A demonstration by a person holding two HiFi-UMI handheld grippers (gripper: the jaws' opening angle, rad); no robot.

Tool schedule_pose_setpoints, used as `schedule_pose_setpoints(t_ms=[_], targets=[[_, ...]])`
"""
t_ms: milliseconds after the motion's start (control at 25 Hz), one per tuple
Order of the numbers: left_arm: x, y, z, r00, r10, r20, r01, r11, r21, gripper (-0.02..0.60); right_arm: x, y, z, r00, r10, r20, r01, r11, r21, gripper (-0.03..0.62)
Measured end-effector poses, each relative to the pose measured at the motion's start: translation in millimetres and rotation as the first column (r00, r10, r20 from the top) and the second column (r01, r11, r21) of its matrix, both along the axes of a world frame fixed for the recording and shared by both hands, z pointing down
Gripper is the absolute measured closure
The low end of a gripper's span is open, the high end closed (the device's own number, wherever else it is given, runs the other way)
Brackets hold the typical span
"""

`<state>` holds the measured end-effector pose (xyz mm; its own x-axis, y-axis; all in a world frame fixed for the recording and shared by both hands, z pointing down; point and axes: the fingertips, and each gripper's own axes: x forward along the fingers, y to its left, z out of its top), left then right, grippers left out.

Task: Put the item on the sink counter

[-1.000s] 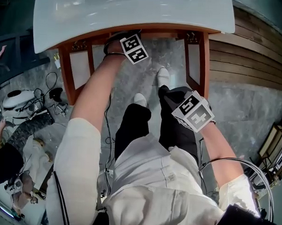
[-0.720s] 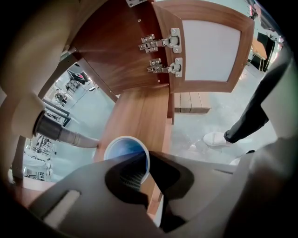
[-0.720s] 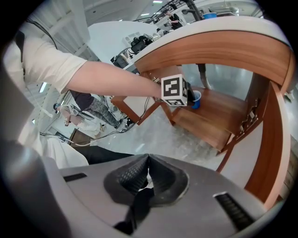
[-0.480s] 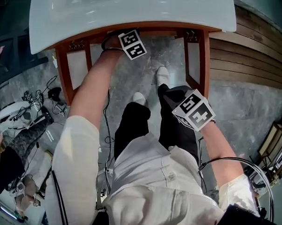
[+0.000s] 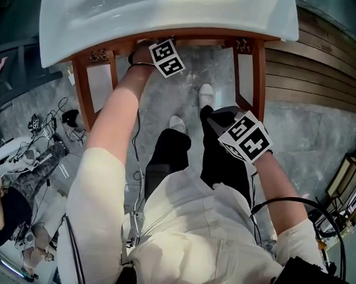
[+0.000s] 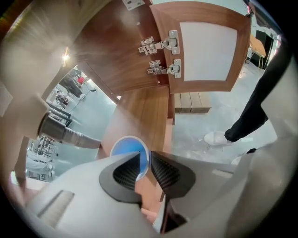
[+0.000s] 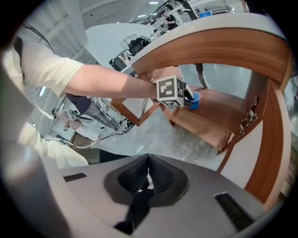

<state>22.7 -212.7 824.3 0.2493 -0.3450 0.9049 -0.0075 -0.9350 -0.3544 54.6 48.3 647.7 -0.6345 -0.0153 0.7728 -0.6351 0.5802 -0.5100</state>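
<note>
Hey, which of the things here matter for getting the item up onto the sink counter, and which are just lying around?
For the job:
blue cup
cabinet shelf it stands on
white sink counter

Just lying about:
floor cables
white device on the floor

Person, seen from above. One shirt (image 5: 192,227): white, loose, creased, short sleeves (image 5: 99,194) ending about the elbow. One pair of trousers (image 5: 168,156): black, full length. One pair of shoes (image 5: 206,95): white. One cable (image 5: 293,202): black, thin, looped beside the right forearm.
</note>
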Motion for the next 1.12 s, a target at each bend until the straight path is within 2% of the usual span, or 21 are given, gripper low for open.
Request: schedule_pose_setpoints(t_ms=[320,440,600,720,800,840,960,1040,1120], targets=[[-8.7,8.1,-36.5,0.999,-0.002,-0.046,0.006,0.997,0.079,0.512,-9.2,2.4,-13.7,1.0,0.0,0.001,0.0,1.0,0.005,0.589],[-12.9,18.7,-56.9,0.996,-0.013,-0.084,0.021,0.995,0.094,0.509,-16.4,5.6,-21.4,1.0,0.001,0.004,-0.001,1.0,0.008,0.589],[-28.1,33.1,-92.4,0.986,-0.071,-0.148,0.085,0.992,0.092,0.509,-29.8,8.3,-35.0,1.0,0.025,0.006,-0.025,0.999,0.039,0.589],[-45.0,51.1,-128.2,0.963,-0.144,-0.228,0.16,0.986,0.054,0.509,-39.0,10.0,-53.6,0.998,0.059,0.01,-0.06,0.995,0.076,0.589],[-56.3,66.0,-157.6,0.929,-0.213,-0.303,0.221,0.975,-0.008,0.511,-44.5,10.3,-68.9,0.997,0.079,0.012,-0.08,0.991,0.112,0.589],[-63.1,73.4,-174.3,0.902,-0.259,-0.346,0.257,0.965,-0.053,0.511,-47.8,10.5,-77.1,0.996,0.09,0.015,-0.091,0.987,0.131,0.589],[-83.9,99.1,-227.0,0.794,-0.405,-0.454,0.344,0.914,-0.213,0.519,-57.0,14.7,-103.4,0.992,0.126,0.022,-0.128,0.974,0.188,0.589],[-95.4,118.0,-261.2,0.737,-0.459,-0.497,0.361,0.888,-0.285,0.561,-60.5,19.1,-121.4,0.988,0.154,0.019,-0.154,0.962,0.224,0.589],[-104.9,137.2,-293.7,0.694,-0.489,-0.528,0.356,0.871,-0.338,0.575,-63.9,24.4,-138.9,0.983,0.181,0.021,-0.181,0.95,0.255,0.589]])
